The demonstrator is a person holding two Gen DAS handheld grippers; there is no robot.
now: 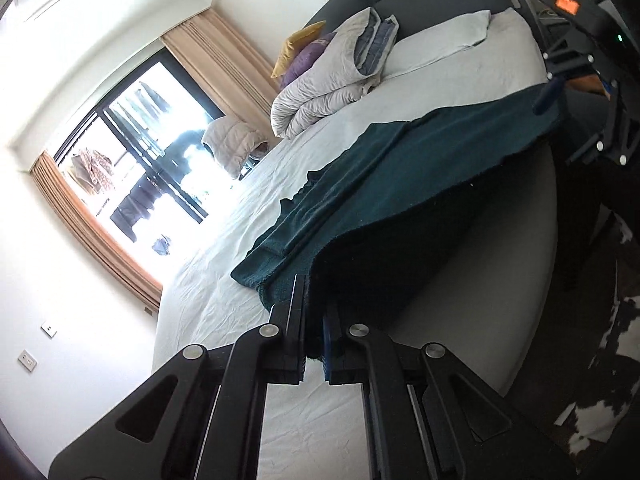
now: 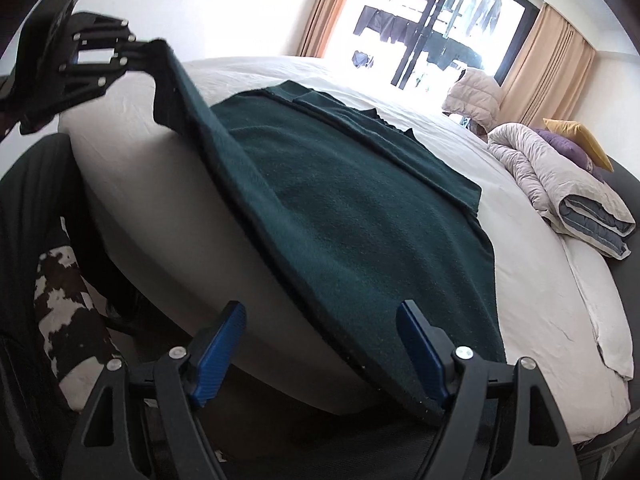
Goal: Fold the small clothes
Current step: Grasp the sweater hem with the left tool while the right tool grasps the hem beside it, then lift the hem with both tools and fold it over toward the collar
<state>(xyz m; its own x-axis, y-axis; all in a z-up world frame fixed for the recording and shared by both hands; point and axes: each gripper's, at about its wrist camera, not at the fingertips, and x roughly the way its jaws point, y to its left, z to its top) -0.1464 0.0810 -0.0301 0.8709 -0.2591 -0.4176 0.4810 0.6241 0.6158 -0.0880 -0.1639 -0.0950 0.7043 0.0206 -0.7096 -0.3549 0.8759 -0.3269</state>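
A: Where is the green garment (image 2: pixel 340 200) found, and how is it held?

B: It is spread over the near edge of the bed (image 2: pixel 532 280), with its far part already folded over. One near corner is lifted and clamped in the left claw (image 1: pixel 314 320), whose jaws are pressed together on the cloth. The right claw (image 2: pixel 324 344) is held wide, and the other near corner is seen between its blue pads (image 2: pixel 424 352), though no pressing on the cloth can be seen.

A: What could be spoiled from here?

B: If the left corner is raised further while the right one is left ungripped, the hem is likely to be dragged slantwise and the fold made crooked. The loose corner, hung past the mattress edge, could be pulled out of the open jaws. The folded far part might also be shifted by the tug.

A: What cannot be made out?

B: The kind of garment cannot be told. In the left wrist view, the underside of the lifted cloth is lost in shadow. The window (image 1: pixel 132 152) is washed out by glare. Of the person, only dark clothing at the edge is shown.
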